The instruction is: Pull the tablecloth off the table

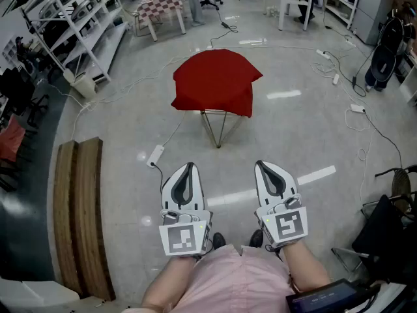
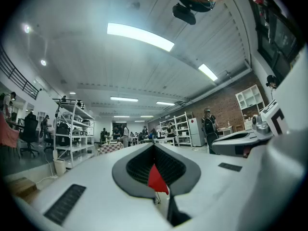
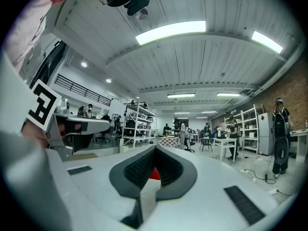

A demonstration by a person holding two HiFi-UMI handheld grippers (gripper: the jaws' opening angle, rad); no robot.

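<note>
1. The floor [image 1: 306, 129] lies bare between you and the work. You stand well apart from it, so I judge that the walk up comes first.
2. The wooden boards [image 1: 81, 207] lie along your left, out of your line.
3. The red tablecloth [image 1: 215, 80] drapes over the small desk [image 1: 218, 128], hiding its top and hanging down at the edges. Only the thin legs show. Those hanging edges look like your easiest hold.
4. Your left tongs [image 1: 189, 167] and right tongs [image 1: 262, 165] sit level and side by side before your body. Both aim at the cloth, which shows red in the notch at each pair's tips. Both are clenched on nothing, so they must open before any grab.
5. The power strip [image 1: 156, 155] lies on the floor just left of your path, with its cord; step round it.
</note>
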